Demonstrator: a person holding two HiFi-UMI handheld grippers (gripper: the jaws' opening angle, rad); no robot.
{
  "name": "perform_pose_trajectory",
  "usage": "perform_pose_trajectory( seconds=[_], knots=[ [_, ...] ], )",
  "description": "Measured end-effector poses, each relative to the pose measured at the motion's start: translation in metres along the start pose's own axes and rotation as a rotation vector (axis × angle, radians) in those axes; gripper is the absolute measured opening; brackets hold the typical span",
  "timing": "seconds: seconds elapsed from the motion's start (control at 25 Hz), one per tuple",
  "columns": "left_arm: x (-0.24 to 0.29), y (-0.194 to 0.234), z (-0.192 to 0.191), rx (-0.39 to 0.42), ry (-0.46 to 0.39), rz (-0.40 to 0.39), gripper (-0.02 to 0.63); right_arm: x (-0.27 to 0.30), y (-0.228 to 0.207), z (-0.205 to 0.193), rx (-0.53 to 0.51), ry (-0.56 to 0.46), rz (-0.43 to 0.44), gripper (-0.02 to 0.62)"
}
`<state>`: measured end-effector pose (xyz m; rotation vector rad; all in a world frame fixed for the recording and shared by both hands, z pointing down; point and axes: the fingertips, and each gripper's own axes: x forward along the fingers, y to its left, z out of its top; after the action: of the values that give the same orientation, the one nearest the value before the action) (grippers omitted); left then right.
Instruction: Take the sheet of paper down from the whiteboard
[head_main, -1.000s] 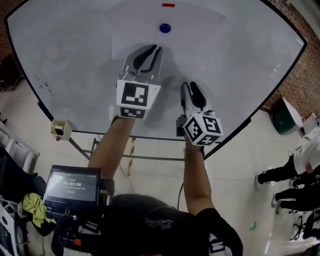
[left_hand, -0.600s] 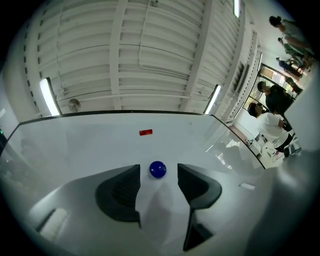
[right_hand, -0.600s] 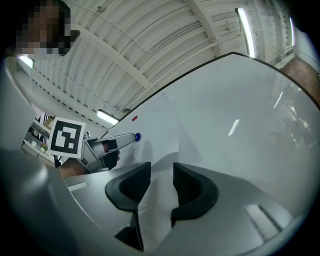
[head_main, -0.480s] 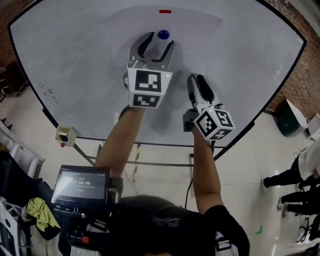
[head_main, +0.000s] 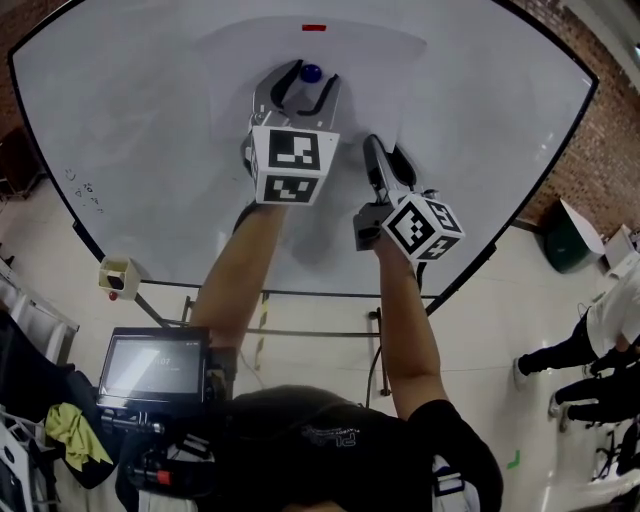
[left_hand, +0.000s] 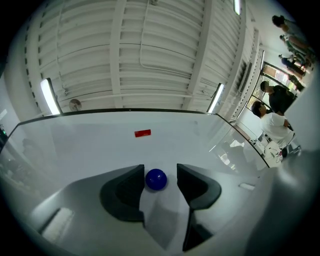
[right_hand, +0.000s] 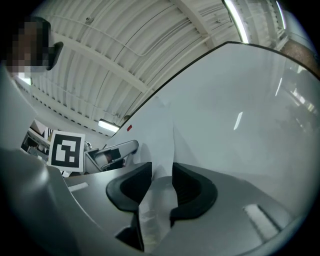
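Note:
A white sheet of paper (head_main: 360, 70) lies flat on the whiteboard (head_main: 120, 130), with a round blue magnet (head_main: 311, 72) on it and a red strip magnet (head_main: 314, 27) at its top. My left gripper (head_main: 308, 80) has its jaws either side of the blue magnet (left_hand: 156, 179). They are closing, and a gap still shows on the right side. My right gripper (head_main: 385, 155) is at the sheet's right edge. That paper edge (right_hand: 162, 130) runs between the jaws of the right gripper (right_hand: 161, 169), which are closing and still apart.
A screen on a rig (head_main: 150, 365) sits at the lower left, and a small box (head_main: 118, 278) hangs by the board's lower frame. A green bin (head_main: 565, 235) and people (head_main: 600, 340) stand to the right. Ceiling lights (left_hand: 49, 95) show above the board.
Both grippers rose up the board. The left gripper's jaws opened and came around the blue magnet. The right gripper slid up along the paper's right edge.

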<state>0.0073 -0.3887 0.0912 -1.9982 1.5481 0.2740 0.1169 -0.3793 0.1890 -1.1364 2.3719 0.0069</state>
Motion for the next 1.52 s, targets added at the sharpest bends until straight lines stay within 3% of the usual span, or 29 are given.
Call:
perform_pose_trajectory(
  seconds=[0.16, 0.32, 0.6, 0.96, 1.16, 1.32, 1.52],
  knots=[
    [-0.002, 0.002, 0.001, -0.007, 0.000, 0.012, 0.182, 0.005, 0.004, 0.004, 0.042, -0.029, 0.043, 0.119],
    [-0.003, 0.005, 0.000, -0.002, -0.004, 0.037, 0.124, 0.007, -0.002, 0.004, 0.061, -0.051, 0.036, 0.058],
    [-0.004, 0.003, 0.005, 0.014, -0.021, 0.046, 0.123, 0.005, -0.003, 0.001, 0.075, -0.055, 0.045, 0.014],
    [-0.004, 0.003, 0.006, -0.077, -0.032, 0.004, 0.123, -0.006, 0.003, 0.012, 0.048, -0.092, 0.056, 0.012],
    [-0.030, 0.009, 0.015, -0.106, -0.043, -0.024, 0.121, -0.019, 0.032, 0.007, 0.075, -0.083, 0.067, 0.012],
    [-0.048, 0.004, 0.005, -0.137, -0.020, -0.040, 0.121, -0.036, 0.040, -0.006, 0.076, -0.068, 0.038, 0.012],
    [-0.068, -0.020, -0.024, -0.197, 0.014, -0.051, 0.121, -0.059, 0.018, -0.015, 0.042, -0.066, -0.037, 0.012]
  ],
)
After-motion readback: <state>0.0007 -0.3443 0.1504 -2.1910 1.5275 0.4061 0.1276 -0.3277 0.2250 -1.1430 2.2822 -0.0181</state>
